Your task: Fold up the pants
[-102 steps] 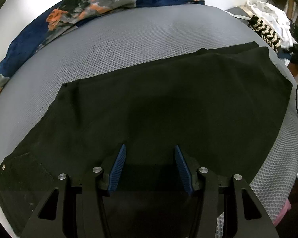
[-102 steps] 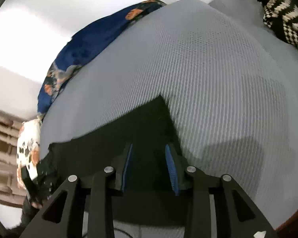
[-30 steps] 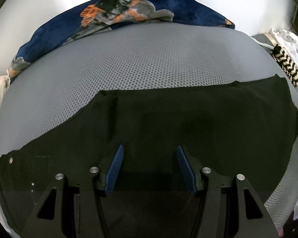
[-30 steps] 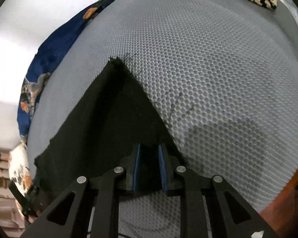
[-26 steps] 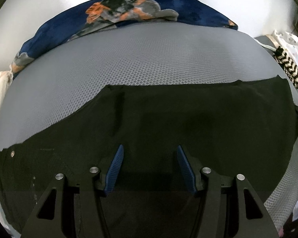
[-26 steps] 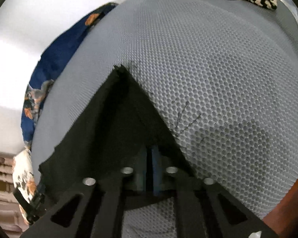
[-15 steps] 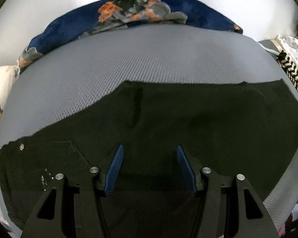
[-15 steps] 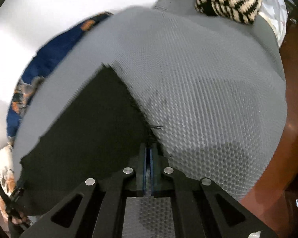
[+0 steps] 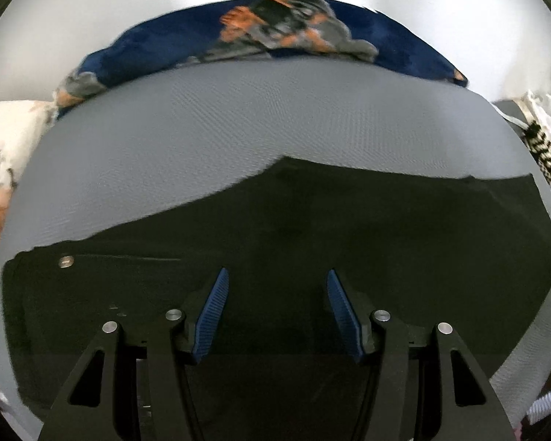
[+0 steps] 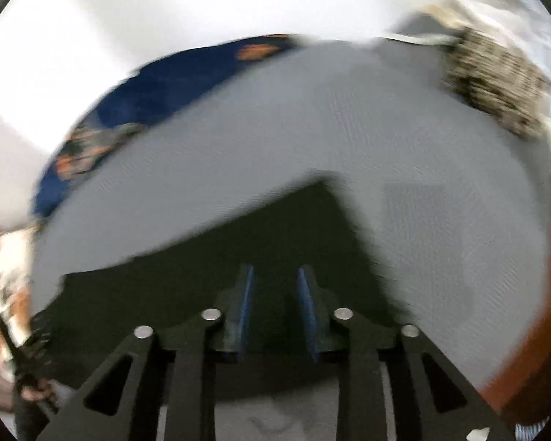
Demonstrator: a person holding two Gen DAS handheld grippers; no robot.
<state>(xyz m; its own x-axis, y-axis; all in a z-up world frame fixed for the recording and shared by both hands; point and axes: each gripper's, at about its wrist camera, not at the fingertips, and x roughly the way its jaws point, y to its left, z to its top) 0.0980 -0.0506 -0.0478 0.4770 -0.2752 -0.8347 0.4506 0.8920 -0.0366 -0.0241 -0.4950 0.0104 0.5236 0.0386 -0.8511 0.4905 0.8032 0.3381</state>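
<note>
My right wrist view is smeared with motion blur: the striped bundle point(image 10: 496, 84) beyond the black pants point(image 10: 238, 257) is unreadable. In my left wrist view the pants point(image 9: 349, 239) run under the gripper frame, so I cannot see their near edge.

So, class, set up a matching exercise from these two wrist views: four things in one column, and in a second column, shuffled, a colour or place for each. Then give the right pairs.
Column one:
1. pants
2. bed cover
3. blanket
4. knitted cloth

Column two:
A. navy with orange patches, along the far edge
B. black and white zigzag, at the far right
C. black, spread flat under both tools
D. grey mesh, beneath the pants

Pairs: 1-C, 2-D, 3-A, 4-B
</note>
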